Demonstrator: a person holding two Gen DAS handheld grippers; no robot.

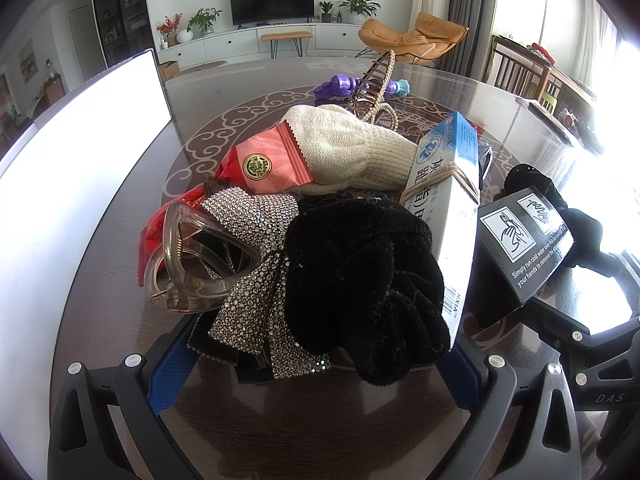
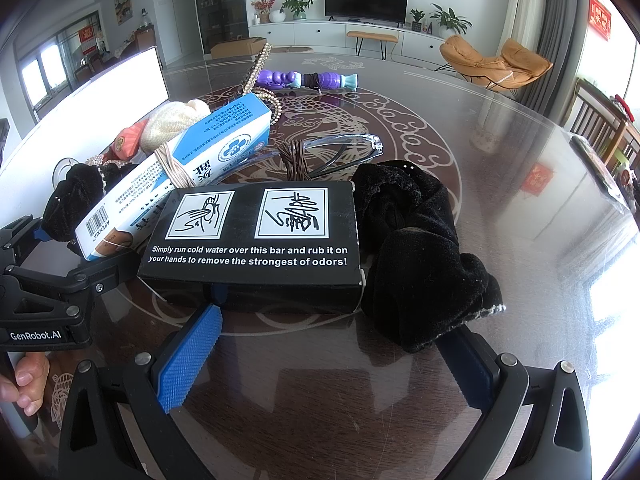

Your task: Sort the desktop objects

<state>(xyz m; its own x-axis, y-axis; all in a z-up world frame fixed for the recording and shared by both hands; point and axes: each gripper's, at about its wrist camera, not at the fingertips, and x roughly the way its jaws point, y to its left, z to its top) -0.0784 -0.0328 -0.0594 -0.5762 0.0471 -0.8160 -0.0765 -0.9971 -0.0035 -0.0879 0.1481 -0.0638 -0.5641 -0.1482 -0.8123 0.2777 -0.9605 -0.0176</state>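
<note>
A pile of objects lies on the dark glass table. In the left wrist view my left gripper (image 1: pixel 316 356) is open around a black velvet scrunchie (image 1: pixel 360 280) and a rhinestone bow (image 1: pixel 256 280), beside a clear hair claw (image 1: pixel 188 264), a red snack packet (image 1: pixel 264 164), a cream knit piece (image 1: pixel 352 152) and a blue-white box (image 1: pixel 452 208). In the right wrist view my right gripper (image 2: pixel 328 356) is open, its fingers either side of a black soap-bar box (image 2: pixel 256 240) and a second black scrunchie (image 2: pixel 416 248). Neither gripper holds anything.
A white board (image 1: pixel 80 152) stands at the left edge. A purple toy (image 2: pixel 304 79), a pearl hair comb (image 1: pixel 380 80), clear glasses (image 2: pixel 340 148) and a brown hair tie (image 2: pixel 296 160) lie farther back. The left gripper shows at left in the right wrist view (image 2: pixel 60 280).
</note>
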